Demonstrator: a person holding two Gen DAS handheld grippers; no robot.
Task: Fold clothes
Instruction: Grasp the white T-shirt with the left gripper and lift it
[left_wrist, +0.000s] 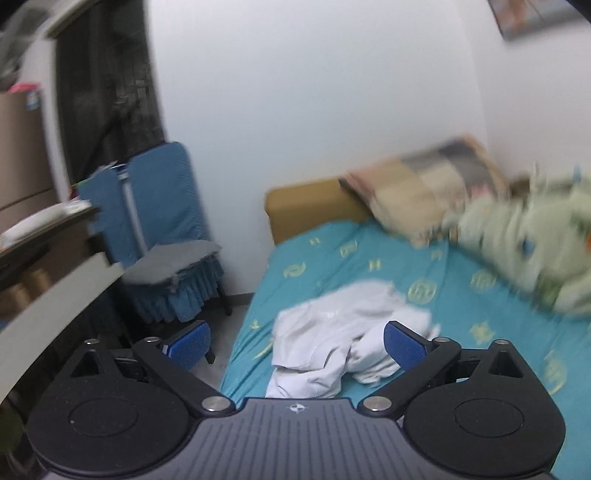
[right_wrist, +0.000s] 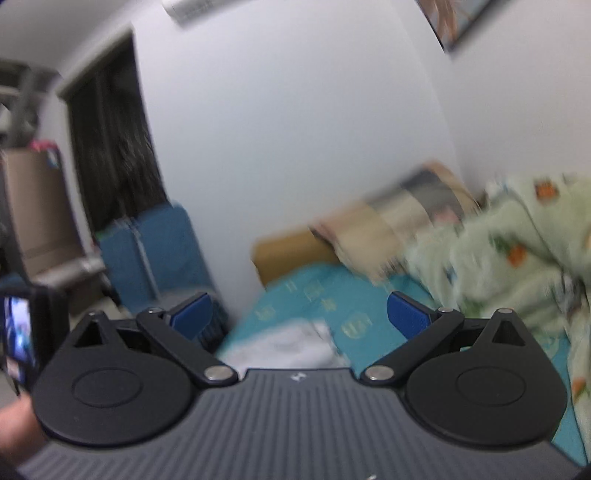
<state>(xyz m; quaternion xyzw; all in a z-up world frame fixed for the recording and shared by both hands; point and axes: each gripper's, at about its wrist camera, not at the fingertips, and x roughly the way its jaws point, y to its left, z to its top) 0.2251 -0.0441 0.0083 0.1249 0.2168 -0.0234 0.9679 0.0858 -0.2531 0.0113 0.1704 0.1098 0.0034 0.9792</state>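
**Blind grab risks a bunched fold**

The white garment (left_wrist: 343, 332) lies crumpled at the near left edge of the bed (left_wrist: 461, 306). Left gripper (left_wrist: 295, 345) and right gripper (right_wrist: 299, 317) hover above, jaws apart, empty. Grabbing a random crease may bunch it, or drag it floorward.

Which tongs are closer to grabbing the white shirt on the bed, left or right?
Probably the left tongs: they are open with the crumpled white shirt right between the fingers. The right tongs, also open, see only a blurry edge of it low in their view.
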